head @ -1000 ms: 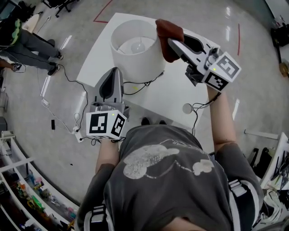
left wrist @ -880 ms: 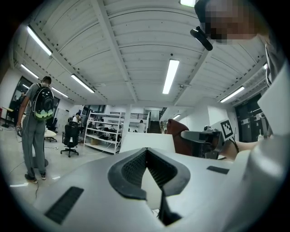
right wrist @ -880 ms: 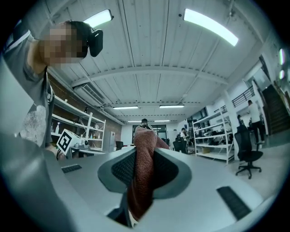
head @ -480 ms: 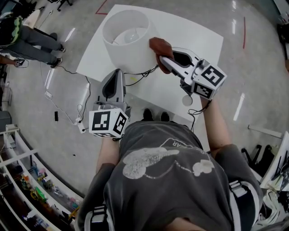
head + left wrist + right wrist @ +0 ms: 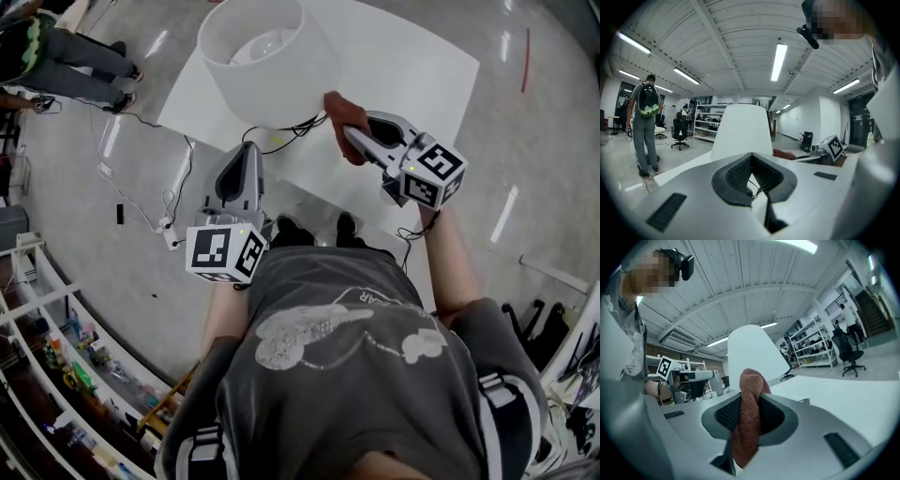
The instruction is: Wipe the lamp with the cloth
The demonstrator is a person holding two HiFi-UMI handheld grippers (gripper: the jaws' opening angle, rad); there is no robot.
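Observation:
A white lamp with a wide drum shade (image 5: 267, 61) stands on the white table (image 5: 412, 56). My right gripper (image 5: 352, 141) is shut on a red-brown cloth (image 5: 345, 114), and the cloth sits against the shade's lower right edge. In the right gripper view the cloth (image 5: 749, 418) hangs bunched between the jaws, with the shade (image 5: 752, 352) just beyond it. My left gripper (image 5: 246, 157) is shut on nothing and hovers at the table's near edge, below the shade. Seen from the left gripper (image 5: 751, 155), the shade (image 5: 743, 131) rises straight ahead and the cloth (image 5: 785, 153) lies to its right.
The lamp's black cable (image 5: 292, 129) trails over the table under the shade. More cables and a power strip (image 5: 173, 239) lie on the floor at the left. A person (image 5: 66, 56) stands at the far left, and shelves (image 5: 56, 347) line the lower left.
My right gripper has brought the cloth down from the shade's upper right rim to its lower right edge. The view has shifted, so the lamp sits higher. The left gripper has hardly moved.

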